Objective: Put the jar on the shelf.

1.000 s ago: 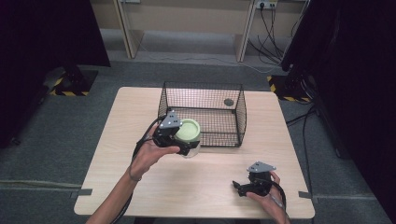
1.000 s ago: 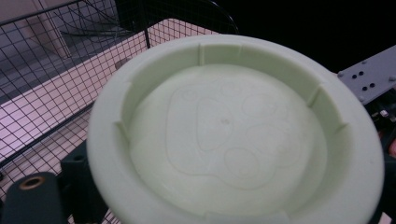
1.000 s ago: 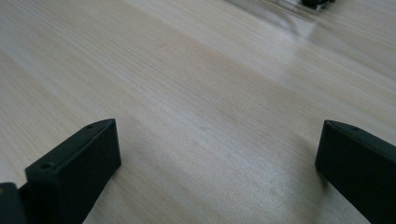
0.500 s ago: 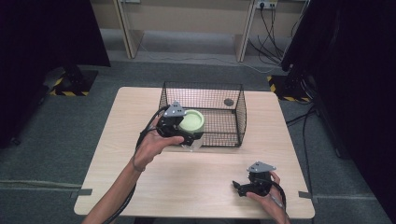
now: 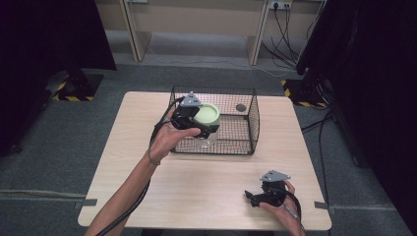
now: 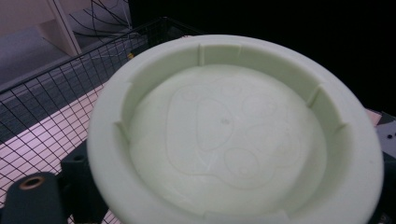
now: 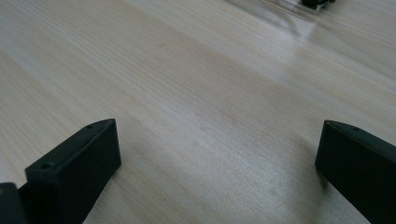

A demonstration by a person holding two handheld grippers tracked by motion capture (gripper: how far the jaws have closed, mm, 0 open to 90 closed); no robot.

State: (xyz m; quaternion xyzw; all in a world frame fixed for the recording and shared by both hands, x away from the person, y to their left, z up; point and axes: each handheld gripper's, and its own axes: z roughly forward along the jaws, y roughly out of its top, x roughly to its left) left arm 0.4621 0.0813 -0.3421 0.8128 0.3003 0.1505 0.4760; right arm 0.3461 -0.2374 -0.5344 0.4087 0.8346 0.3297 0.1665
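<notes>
left tongs [image 5: 204, 129] clamp a green-lidded jar [image 5: 206, 118] — body half hidden; right tongs [image 5: 252, 197] gape empty.

Light wood tabletop [image 5: 206, 187] on grey carpeted floor [image 5: 59, 147]. Small dark round object [image 5: 241, 107] lies at far right, possibly a cap, too small to tell. Yellow-black striped bases [image 5: 66, 91] flank the tabletop. Cables [image 5: 285, 19] hang from the wall socket behind.
</notes>
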